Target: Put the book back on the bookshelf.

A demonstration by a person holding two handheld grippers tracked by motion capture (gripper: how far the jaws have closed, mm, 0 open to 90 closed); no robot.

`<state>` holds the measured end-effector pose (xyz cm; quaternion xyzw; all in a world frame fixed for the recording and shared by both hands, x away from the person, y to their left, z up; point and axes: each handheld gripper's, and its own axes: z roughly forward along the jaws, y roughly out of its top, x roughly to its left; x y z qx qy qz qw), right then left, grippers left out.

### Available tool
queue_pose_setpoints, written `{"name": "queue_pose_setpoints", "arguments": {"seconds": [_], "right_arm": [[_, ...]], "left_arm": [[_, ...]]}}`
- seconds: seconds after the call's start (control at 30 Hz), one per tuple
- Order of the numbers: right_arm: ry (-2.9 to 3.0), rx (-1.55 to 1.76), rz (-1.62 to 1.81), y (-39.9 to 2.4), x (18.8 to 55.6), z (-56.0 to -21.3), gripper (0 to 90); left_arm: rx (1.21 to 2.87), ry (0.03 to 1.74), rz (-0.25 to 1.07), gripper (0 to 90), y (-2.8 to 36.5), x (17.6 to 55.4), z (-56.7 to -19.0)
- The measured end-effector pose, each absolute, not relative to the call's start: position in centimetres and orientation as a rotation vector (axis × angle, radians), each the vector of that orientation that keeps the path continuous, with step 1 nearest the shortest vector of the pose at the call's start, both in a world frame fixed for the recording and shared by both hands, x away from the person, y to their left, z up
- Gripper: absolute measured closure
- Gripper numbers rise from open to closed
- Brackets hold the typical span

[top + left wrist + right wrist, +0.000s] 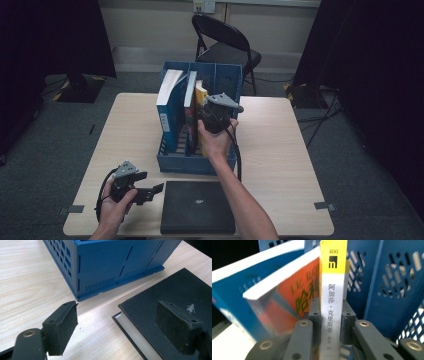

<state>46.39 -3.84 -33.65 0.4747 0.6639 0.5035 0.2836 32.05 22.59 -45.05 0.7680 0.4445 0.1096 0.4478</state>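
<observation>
Book (332,305) upright between right gripper (331,315) jaws, apparently clamped; left gripper (120,325) released beside black book (160,302).

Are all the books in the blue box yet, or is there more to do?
Not yet. Two books, a blue one and an orange one, already stand in the blue plastic file box. The right gripper is clamped on a thin yellow-and-white book inside it. A black hardcover book lies flat on the wooden table by the open left gripper.

The left gripper (116,327) hung with jaws apart, between a blue crate (105,265) and a black book (172,295) on the wooden table (30,285).
</observation>
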Motion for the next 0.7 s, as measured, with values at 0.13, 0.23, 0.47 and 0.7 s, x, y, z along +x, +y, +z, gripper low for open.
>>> {"name": "queue_pose_setpoints", "arguments": {"seconds": [0.13, 0.23, 0.47, 0.7], "right_arm": [[1.733, 1.217, 1.393, -3.8, 46.7, -34.0, 76.0], [1.748, 1.229, 1.394, -3.7, 46.7, -35.2, 75.9], [1.822, 1.174, 1.412, -4.1, 45.2, -36.3, 70.6], [1.959, 1.114, 1.417, -4.0, 42.9, -37.3, 58.6]], "left_arm": [[1.900, 1.097, 0.274, 17.9, 22.6, 32.0, -45.0], [1.895, 1.097, 0.274, 18.0, 22.6, 32.0, -45.0], [1.894, 1.100, 0.276, 18.0, 22.6, 32.0, -45.0], [1.899, 1.097, 0.277, 18.0, 22.5, 31.9, -44.9]]}}
